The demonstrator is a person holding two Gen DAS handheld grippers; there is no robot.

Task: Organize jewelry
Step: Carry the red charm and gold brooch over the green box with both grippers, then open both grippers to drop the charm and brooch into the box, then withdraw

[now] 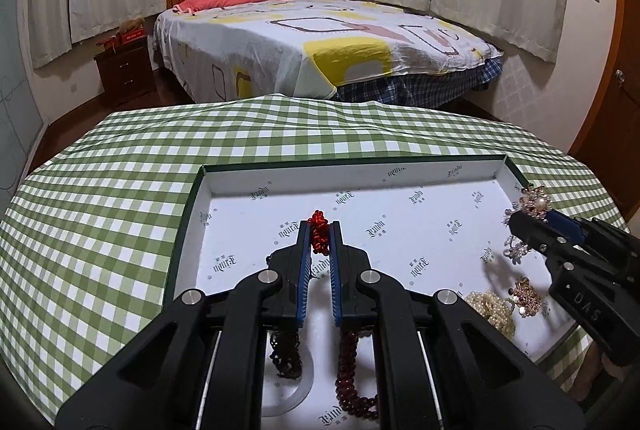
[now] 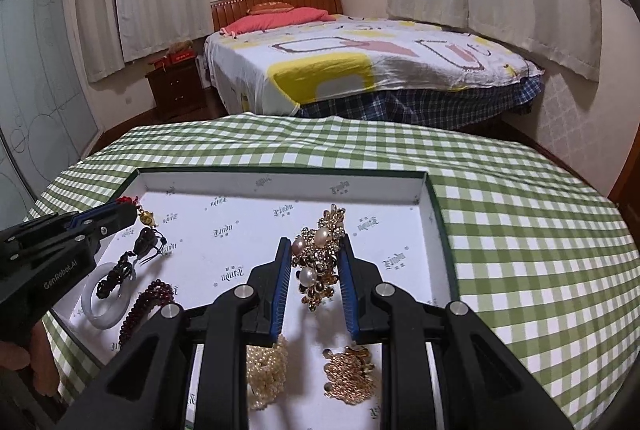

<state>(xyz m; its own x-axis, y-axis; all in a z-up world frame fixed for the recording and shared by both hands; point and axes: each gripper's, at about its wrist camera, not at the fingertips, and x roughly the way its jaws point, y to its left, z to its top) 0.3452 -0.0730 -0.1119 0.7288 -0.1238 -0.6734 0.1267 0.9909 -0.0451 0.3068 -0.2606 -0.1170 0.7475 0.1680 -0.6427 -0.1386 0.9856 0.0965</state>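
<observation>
A table under a green-checked cloth (image 1: 120,214) is filling the lower half of both views, and a shallow white-lined tray (image 1: 360,172) is sitting on it, lower centre, with all the jewelry inside its walls.

The left gripper (image 1: 319,236) is hanging over the tray's left part, lower centre of its own view, jaws pinched tight on a red knotted cord (image 1: 319,230) that is poking up between the tips. From the right wrist view the piece is dangling down from it, a gold charm (image 2: 146,218) and a dark pendant (image 2: 143,241) trailing toward the liner.

The right gripper (image 2: 314,262) is working over the tray's right side, jaws closed only partway, squeezing a gold-and-pearl brooch (image 2: 320,258), which is standing up between the blue pads.

Lying loose on the liner: a pale jade bangle (image 2: 102,310), a dark red bead string (image 2: 146,304), a seed-pearl bundle (image 2: 266,370) and a gold chain cluster (image 2: 350,376).

Both pieces look ready to be set down. I'd say the trick is to be lowering each over bare liner, well apart from its neighbours, letting the cord's dangling end touch first so it is laying out straight, not piling on the bangle. The brooch needs easing flat before releasing, or it may be tipping onto the gold cluster.
</observation>
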